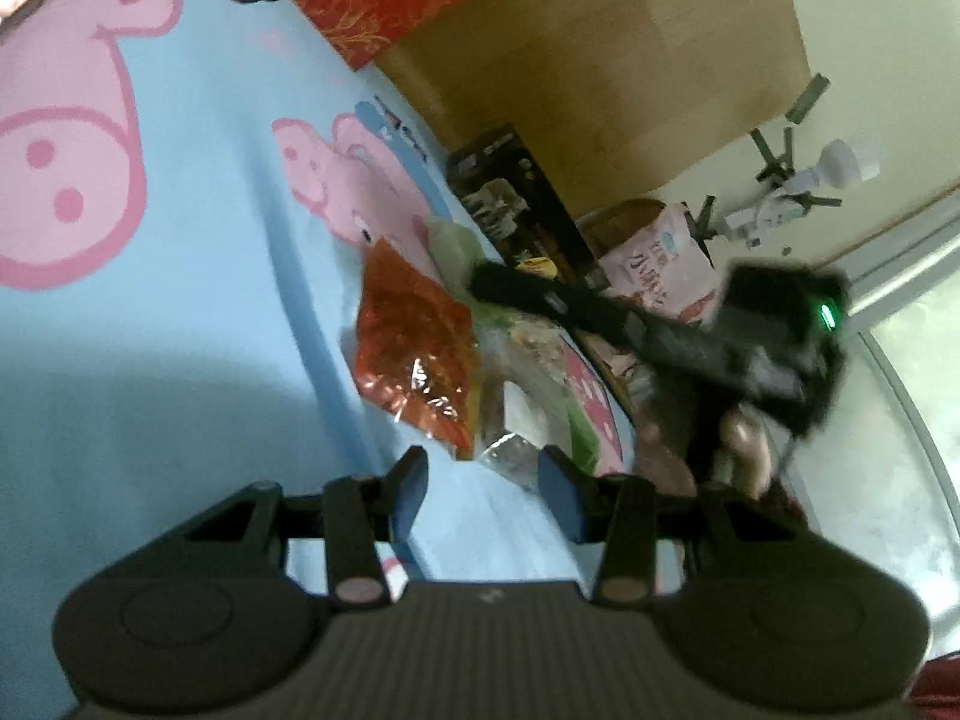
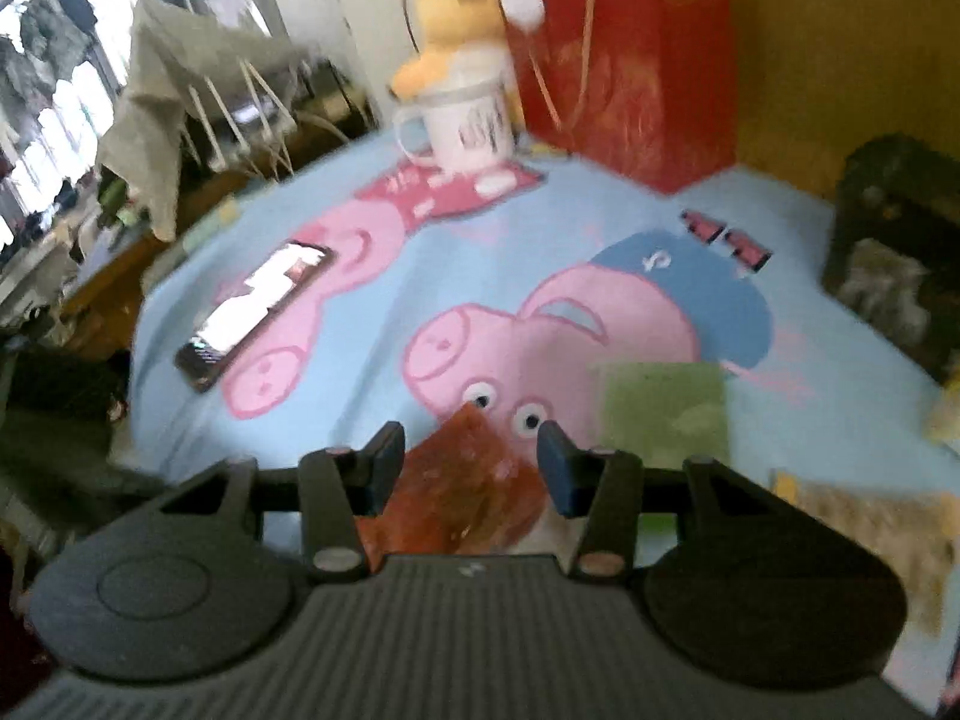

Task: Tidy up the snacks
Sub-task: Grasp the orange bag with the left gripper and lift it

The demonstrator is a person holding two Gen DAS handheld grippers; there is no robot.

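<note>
The red snack packet (image 2: pixel 468 480) lies flat on the cartoon-print desk (image 2: pixel 372 276), directly ahead of and beneath the right claw (image 2: pixel 471 462), whose jaws stand apart and empty with the packet's corner pointing up between them; a green packet (image 2: pixel 663 414) sits just beside, to the right; the left claw (image 1: pixel 483 489) is likewise spread and holding nothing, facing the same pile from the side, the red packet's long axis running away from it; the right claw looks the nearer, judged by how it overhangs the packet.
</note>
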